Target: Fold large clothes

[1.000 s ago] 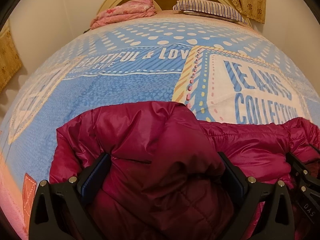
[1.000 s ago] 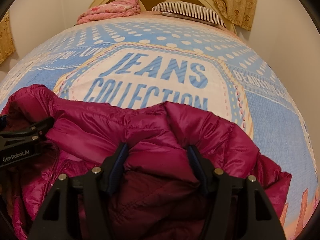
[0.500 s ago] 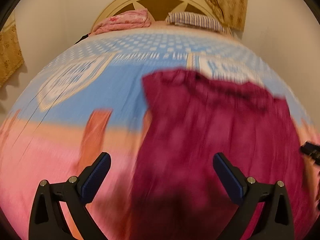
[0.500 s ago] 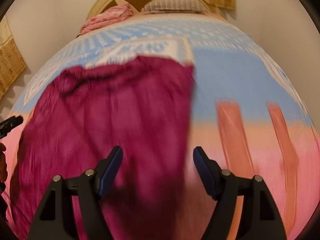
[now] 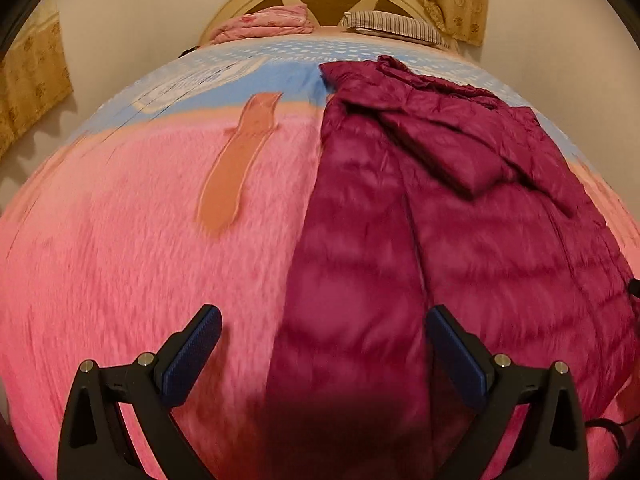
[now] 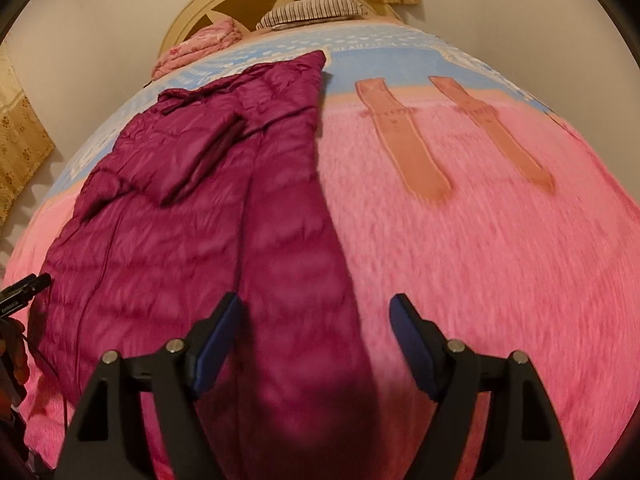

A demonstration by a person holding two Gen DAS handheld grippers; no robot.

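A long maroon quilted puffer coat [image 5: 440, 208] lies lengthwise on the bed, its sleeves folded in over its body, its top end far from me. It also shows in the right wrist view [image 6: 224, 208]. My left gripper [image 5: 320, 340] is open, held above the coat's near left edge, nothing between its blue pads. My right gripper [image 6: 316, 332] is open above the coat's near right edge, also empty. The left gripper's tip [image 6: 28, 286] shows at the left edge of the right wrist view.
The bed has a pink fluffy blanket [image 5: 120, 260] near me with orange strap prints [image 6: 404, 140], and a blue printed cover [image 5: 248, 68] farther off. A folded pink cloth [image 5: 264, 24] and a striped pillow [image 5: 396, 26] lie by the headboard. Walls and curtains flank the bed.
Both grippers held the coat's bunched top end a second ago. They have let go and pulled back toward the foot of the bed, so the coat now lies stretched out ahead.
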